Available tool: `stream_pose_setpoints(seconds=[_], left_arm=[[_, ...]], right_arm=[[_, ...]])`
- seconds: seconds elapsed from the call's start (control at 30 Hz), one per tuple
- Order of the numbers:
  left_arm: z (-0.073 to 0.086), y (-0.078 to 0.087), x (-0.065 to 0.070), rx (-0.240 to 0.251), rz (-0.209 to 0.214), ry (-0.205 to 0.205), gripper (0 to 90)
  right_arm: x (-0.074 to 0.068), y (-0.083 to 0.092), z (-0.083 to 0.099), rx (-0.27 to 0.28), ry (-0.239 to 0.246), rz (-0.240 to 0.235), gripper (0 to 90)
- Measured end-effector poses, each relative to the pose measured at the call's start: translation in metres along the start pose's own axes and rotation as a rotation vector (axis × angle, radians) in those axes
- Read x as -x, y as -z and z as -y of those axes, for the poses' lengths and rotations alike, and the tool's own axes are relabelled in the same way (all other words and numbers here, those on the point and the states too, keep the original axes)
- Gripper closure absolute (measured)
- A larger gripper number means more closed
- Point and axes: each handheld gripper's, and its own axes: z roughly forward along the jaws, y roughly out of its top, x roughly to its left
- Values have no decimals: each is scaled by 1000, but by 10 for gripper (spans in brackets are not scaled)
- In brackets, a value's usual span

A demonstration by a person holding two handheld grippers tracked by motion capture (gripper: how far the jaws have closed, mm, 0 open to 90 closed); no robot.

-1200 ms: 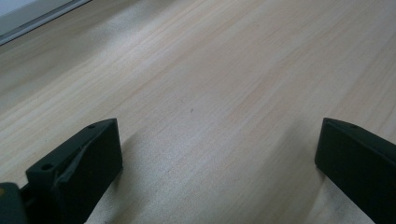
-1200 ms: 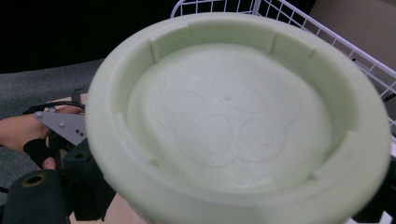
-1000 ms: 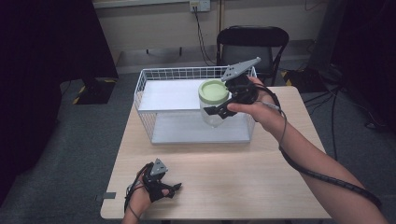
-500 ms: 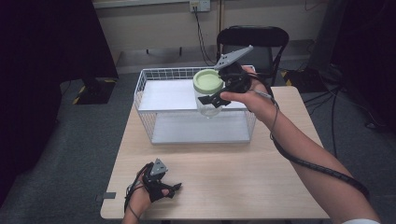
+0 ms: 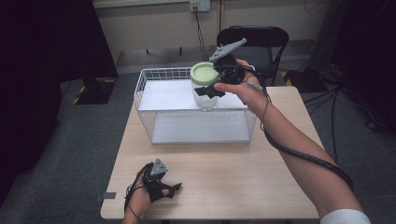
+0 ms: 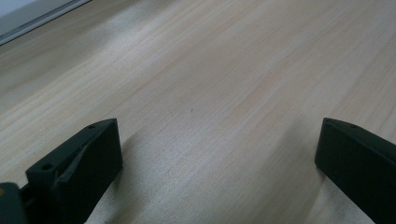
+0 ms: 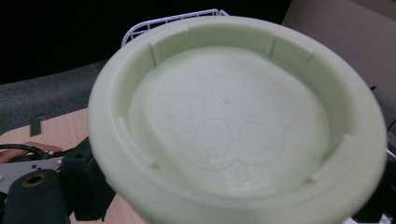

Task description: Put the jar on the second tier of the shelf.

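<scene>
Holding up a glass jar [image 5: 206, 93] with a pale green lid [image 5: 204, 73], upper middle of the high view. Gripping the jar just under the lid with the right gripper [image 5: 215, 82], jaws closed tight on it from the right side. Hanging in the air above the white wire basket [image 5: 144, 100], over its far right part, not touching the wires. Pointing up and to the right with the grey plate on top of that gripper. Reaching in from the bottom right corner with a long bare arm, a black cable looping along it.

Showing the lid [image 7: 233, 121] big and close in the right gripper view, round with a raised rim and a paw print pressed in its middle. Peeking out past the lid at the top, a bit of the basket [image 7: 173, 21]. Sitting low at the left edge of that view, part of the other hand's gripper, far off on the wood.

Resting on the wooden table [image 5: 243, 177] at the lower left of the high view, the left gripper [image 5: 169, 190], well apart from the basket. Keeping its two black jaws wide apart in the left gripper view, bare table [image 6: 210, 102] between them, nothing held.

Standing behind the table at the top, a black chair [image 5: 254, 39].
</scene>
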Motion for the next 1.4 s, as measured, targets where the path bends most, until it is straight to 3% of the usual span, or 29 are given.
stream_pose_setpoints(seconds=[0.53, 1.03, 1.4], left_arm=[[0, 0, 0, 0, 0, 0, 0], [0, 0, 0, 0, 0, 0, 0], [0, 0, 0, 0, -1, 0, 0]], right_arm=[[23, -20, -2, -19, -49, 63, 107], [29, -32, -2, 32, -115, 51, 107], [27, -33, 3, 69, -132, 67, 85]])
